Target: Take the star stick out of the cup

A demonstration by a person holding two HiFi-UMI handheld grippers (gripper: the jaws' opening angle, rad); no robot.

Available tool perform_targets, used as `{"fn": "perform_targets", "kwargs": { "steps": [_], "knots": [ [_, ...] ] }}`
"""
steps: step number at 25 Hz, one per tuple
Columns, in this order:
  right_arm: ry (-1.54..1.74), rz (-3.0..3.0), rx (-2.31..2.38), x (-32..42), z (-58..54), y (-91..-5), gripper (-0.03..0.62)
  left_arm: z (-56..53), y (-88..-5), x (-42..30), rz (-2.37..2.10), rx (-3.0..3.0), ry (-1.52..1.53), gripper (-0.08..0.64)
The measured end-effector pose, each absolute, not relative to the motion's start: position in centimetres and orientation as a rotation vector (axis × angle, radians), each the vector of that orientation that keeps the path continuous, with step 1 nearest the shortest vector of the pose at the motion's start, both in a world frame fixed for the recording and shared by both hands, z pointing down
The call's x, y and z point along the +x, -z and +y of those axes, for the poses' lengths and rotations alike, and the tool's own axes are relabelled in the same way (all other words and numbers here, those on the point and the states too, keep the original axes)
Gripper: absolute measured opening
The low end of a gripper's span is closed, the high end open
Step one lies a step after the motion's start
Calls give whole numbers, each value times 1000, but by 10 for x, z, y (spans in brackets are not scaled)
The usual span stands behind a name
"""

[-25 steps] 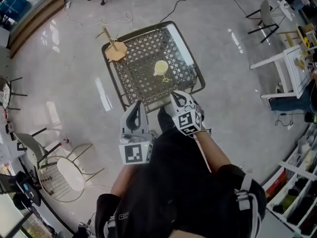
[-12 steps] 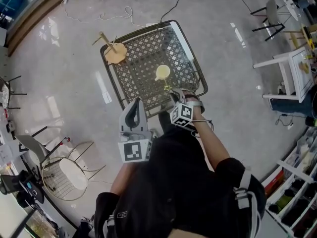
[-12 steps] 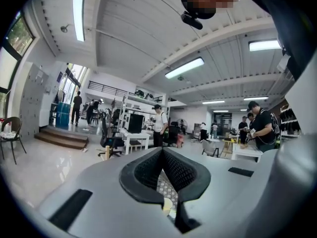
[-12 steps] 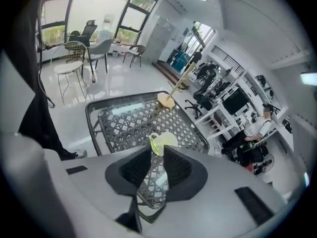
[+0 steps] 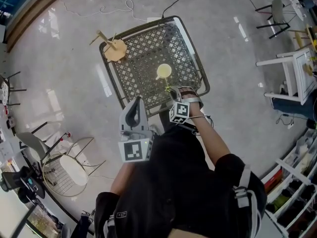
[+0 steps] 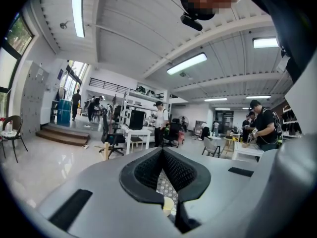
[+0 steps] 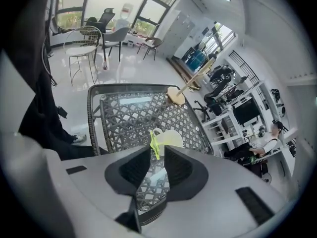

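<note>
Star stick (image 7: pixel 155 144) at tips of parted right gripper (image 7: pixel 157 151) jaws, before cup (image 7: pixel 171 138).

A pale yellow cup (image 5: pixel 163 71) stands on the dark metal lattice table (image 5: pixel 138 73), right of its middle. A yellow-green star stick (image 5: pixel 168 88) leans from the cup toward the near edge, its end between the right tool's (image 5: pixel 173 94) parted tips. A tan wooden stand (image 5: pixel 115 51) sits at the far left corner. The left tool (image 5: pixel 134 103) hangs before the near edge, left of the right one.
</note>
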State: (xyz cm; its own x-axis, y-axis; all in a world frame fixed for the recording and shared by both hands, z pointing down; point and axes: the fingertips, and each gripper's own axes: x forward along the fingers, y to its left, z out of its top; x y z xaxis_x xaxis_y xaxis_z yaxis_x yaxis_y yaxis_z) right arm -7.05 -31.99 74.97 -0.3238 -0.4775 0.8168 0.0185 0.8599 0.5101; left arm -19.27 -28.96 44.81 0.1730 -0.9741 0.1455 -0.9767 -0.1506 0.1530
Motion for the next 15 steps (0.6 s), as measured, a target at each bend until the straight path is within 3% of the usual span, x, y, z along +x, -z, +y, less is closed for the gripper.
{"fn": "perform_targets", "kwargs": {
  "steps": [15],
  "knots": [
    [516, -1847, 371, -79, -326, -752, 23, -280, -454, -202, -1917, 2197, -19, 15]
  ]
}}
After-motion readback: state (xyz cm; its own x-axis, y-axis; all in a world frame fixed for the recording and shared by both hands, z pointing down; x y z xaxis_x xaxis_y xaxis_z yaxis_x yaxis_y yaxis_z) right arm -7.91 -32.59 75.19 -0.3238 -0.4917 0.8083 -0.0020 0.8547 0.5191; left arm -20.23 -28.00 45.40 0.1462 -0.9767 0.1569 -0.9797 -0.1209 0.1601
